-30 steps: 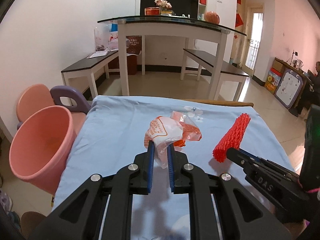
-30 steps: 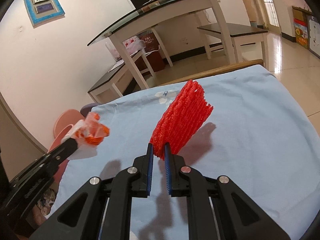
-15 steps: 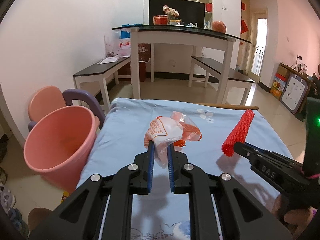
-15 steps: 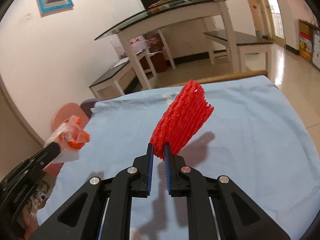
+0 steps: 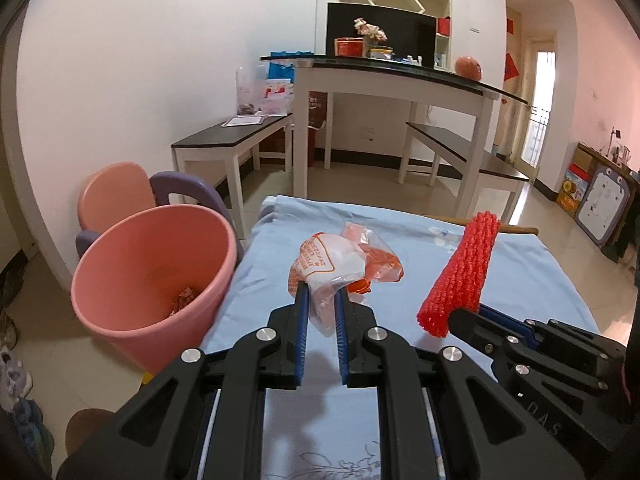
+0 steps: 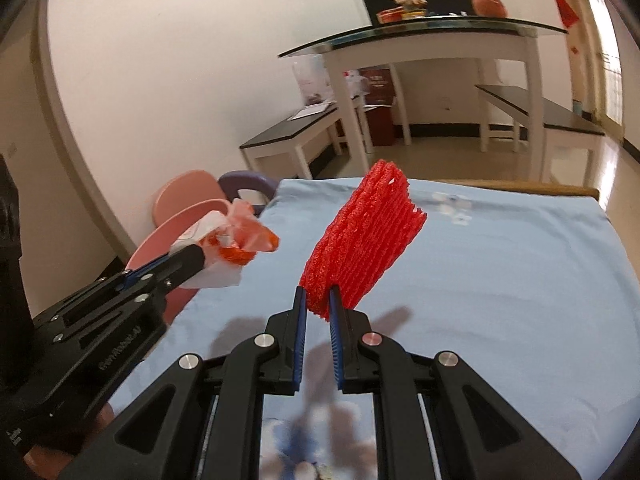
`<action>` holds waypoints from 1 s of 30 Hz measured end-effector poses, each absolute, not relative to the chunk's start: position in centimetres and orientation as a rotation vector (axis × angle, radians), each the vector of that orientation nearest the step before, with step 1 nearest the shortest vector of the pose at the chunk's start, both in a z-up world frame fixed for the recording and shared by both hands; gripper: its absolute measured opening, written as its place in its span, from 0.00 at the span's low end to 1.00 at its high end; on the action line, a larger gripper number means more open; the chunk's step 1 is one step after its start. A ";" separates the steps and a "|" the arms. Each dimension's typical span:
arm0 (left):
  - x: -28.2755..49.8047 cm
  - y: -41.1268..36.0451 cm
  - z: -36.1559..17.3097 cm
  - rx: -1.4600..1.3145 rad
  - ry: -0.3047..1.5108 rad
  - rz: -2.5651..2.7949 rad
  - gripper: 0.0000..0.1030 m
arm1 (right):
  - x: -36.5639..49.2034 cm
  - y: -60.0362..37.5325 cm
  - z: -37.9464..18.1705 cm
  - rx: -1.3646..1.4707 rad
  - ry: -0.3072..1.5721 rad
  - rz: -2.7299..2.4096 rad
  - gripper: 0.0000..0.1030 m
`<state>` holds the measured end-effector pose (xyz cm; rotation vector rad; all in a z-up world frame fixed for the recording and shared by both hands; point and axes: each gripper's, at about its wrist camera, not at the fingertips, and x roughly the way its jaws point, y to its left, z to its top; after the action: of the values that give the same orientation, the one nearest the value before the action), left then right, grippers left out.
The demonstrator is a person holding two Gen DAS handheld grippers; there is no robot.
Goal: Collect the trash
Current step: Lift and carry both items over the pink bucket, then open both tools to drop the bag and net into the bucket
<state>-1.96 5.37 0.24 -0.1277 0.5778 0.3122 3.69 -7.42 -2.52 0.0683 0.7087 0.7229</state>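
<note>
My left gripper (image 5: 321, 294) is shut on a crumpled white and orange plastic wrapper (image 5: 340, 262), held above the light blue tablecloth (image 5: 520, 264). The wrapper also shows in the right wrist view (image 6: 236, 240). My right gripper (image 6: 317, 298) is shut on a red foam net sleeve (image 6: 360, 248), held up over the cloth; the sleeve shows in the left wrist view (image 5: 464, 272) too. A pink bin (image 5: 152, 276) stands at the table's left edge, to the left of the wrapper, with some trash at its bottom.
A pink and purple child's chair (image 5: 160, 196) stands behind the bin. A glass-topped white table (image 5: 400, 76) with two dark benches (image 5: 228, 140) fills the room beyond. Shoes (image 5: 12, 380) lie on the floor at the left.
Both grippers have moved left toward the pink bin while holding their items. The bin now looks larger and closer to the wrapper, and its inside shows.
</note>
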 end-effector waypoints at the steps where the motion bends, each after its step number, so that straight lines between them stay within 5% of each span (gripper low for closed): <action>1: -2.1 5.7 0.3 -0.134 0.576 0.319 0.12 | 3.6 -7.0 -2.4 0.063 0.706 0.731 0.10; 30: -6.5 21.7 0.6 -0.311 0.527 0.606 0.12 | 3.9 11.0 -1.5 -0.106 0.725 1.015 0.10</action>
<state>-6.47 21.66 0.59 -0.3112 0.5269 0.6060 3.88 10.95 -1.51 -0.1060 0.7255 1.0153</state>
